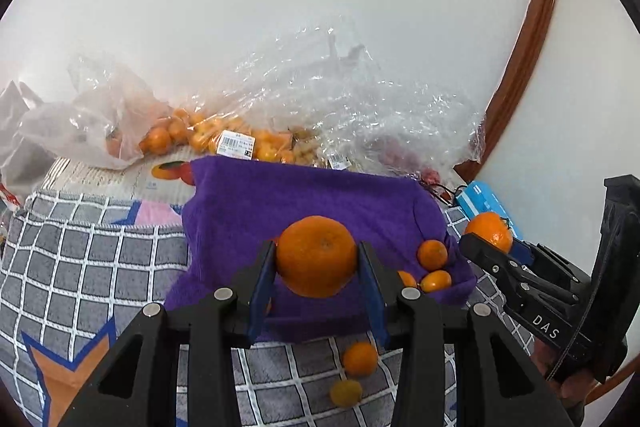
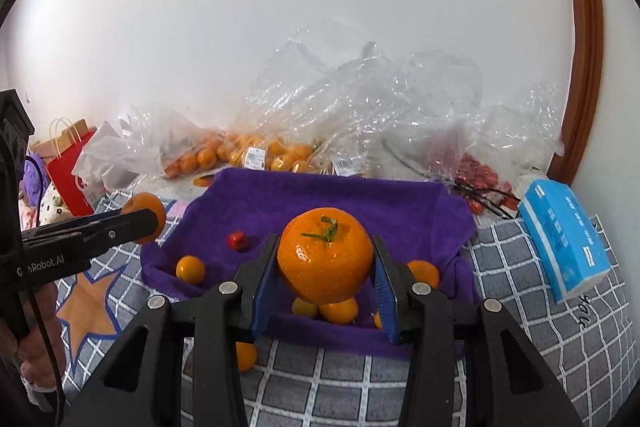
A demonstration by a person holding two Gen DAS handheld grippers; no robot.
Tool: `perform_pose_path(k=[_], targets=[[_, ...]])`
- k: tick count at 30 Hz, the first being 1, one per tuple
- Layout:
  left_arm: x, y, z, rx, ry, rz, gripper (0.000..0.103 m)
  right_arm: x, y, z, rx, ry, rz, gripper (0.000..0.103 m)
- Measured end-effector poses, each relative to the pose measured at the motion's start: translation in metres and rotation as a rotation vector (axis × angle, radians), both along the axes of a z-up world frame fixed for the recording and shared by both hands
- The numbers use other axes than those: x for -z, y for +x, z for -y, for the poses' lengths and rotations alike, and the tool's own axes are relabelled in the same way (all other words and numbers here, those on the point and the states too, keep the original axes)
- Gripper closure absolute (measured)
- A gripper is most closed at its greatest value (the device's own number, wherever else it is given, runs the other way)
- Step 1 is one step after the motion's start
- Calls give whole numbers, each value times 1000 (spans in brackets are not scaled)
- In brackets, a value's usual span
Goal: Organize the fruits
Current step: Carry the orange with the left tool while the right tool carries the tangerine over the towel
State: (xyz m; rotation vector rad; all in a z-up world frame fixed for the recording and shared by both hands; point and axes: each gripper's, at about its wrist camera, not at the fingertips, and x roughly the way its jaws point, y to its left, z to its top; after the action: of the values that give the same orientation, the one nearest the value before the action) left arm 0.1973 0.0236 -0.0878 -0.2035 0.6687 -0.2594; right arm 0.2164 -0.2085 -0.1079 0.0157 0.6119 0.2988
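My left gripper (image 1: 316, 259) is clamped on one orange (image 1: 316, 255), my right gripper (image 2: 325, 263) on a stemmed orange (image 2: 326, 255). Purple towel (image 2: 340, 203) with loose small fruit (image 2: 191, 269) lies under both. Fruit bags (image 2: 280, 131) crowd the wall ahead; blue tissue pack (image 2: 560, 243) sits right.

Checked blanket (image 1: 100, 259) (purple towel (image 1: 304, 195) atop)
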Motion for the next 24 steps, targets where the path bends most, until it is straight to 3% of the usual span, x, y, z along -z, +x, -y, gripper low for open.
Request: perform_pose_path(k=[24], targets=[[29, 35, 6, -49, 20, -47, 64, 16, 38, 13, 53, 28, -29, 60]])
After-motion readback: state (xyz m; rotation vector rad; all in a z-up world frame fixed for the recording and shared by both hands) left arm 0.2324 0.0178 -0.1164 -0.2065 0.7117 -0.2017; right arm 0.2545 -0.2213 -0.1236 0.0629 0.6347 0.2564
